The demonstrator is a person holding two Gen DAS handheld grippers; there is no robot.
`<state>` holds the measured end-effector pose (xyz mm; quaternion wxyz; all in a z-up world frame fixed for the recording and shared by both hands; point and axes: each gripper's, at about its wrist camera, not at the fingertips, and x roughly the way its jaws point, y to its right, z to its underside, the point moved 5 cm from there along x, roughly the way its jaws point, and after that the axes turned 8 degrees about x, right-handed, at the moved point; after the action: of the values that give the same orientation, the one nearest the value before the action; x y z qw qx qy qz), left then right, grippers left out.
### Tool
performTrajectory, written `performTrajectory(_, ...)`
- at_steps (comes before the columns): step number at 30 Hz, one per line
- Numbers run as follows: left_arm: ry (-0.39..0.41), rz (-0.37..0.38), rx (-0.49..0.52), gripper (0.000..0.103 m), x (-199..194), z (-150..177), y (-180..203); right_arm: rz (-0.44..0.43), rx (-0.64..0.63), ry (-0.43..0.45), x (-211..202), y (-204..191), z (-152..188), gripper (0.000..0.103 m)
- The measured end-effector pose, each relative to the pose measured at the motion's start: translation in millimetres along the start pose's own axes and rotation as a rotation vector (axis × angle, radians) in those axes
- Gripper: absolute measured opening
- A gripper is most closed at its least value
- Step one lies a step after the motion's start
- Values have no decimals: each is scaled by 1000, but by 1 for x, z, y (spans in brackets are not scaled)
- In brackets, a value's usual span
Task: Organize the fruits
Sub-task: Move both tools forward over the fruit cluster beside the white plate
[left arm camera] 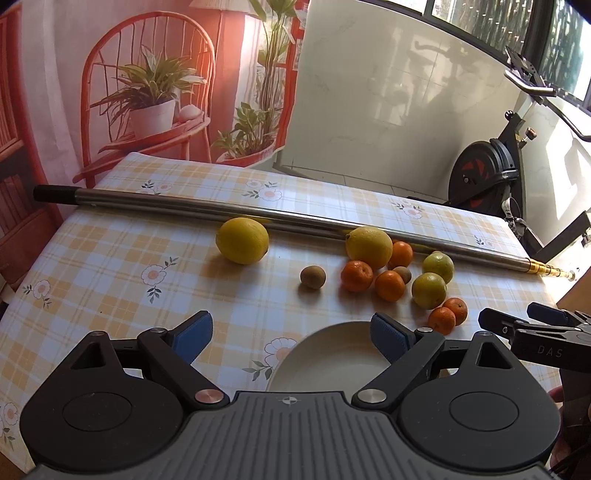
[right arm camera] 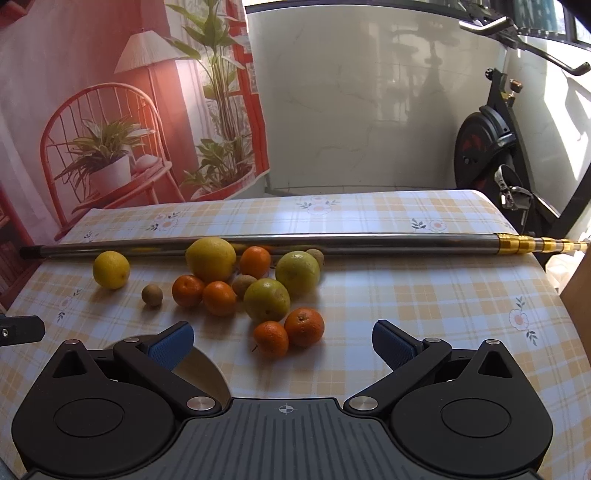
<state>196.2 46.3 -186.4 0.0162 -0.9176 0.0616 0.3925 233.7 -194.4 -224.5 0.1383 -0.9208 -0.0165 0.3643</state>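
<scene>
A table (right arm camera: 424, 295) under a yellow-and-white checked cloth with small flowers stands before a hanging backdrop (right arm camera: 110, 110) printed with a red chair, a lamp and potted plants. Beside the backdrop runs a glossy pale wall (right arm camera: 369, 110) that carries sunlight and soft shadows, with windows (left arm camera: 480, 18) along its top edge. An exercise bike (right arm camera: 491, 155) stands at the right by the wall, and a long metal pole (right arm camera: 332, 242) lies across the table's far side.
</scene>
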Motion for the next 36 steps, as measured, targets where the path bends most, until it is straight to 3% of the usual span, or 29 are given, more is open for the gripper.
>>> performTrajectory(6, 5, 23, -71, 85, 17, 2, -9, -30, -121, 38, 26, 9, 4, 103)
performTrajectory(11, 50, -9, -21, 81, 25, 1, -10, -76, -92, 31, 51, 22, 6, 103)
performTrajectory(15, 128, 12, -61, 81, 25, -2, -13, -93, -83, 43, 59, 30, 12, 101)
performTrajectory(18, 116, 78, -92, 81, 31, -3, -12, -121, -83, 40, 60, 29, 19, 88)
performTrajectory(20, 99, 100, -101, 81, 35, -2, -11, -125, -104, 37, 61, 24, 25, 70)
performTrajectory(21, 95, 113, -104, 81, 37, -1, -10, -130, -115, 34, 62, 20, 28, 68)
performTrajectory(26, 89, 94, -83, 83, 42, 2, -11, -125, -127, 83, 58, 17, 30, 64)
performTrajectory(30, 85, 115, -97, 87, 44, 2, -12, -43, -138, 143, 56, 29, 22, 61)
performTrajectory(36, 45, 87, -68, 88, 48, 4, -9, -17, -144, 121, 65, 41, 23, 53)
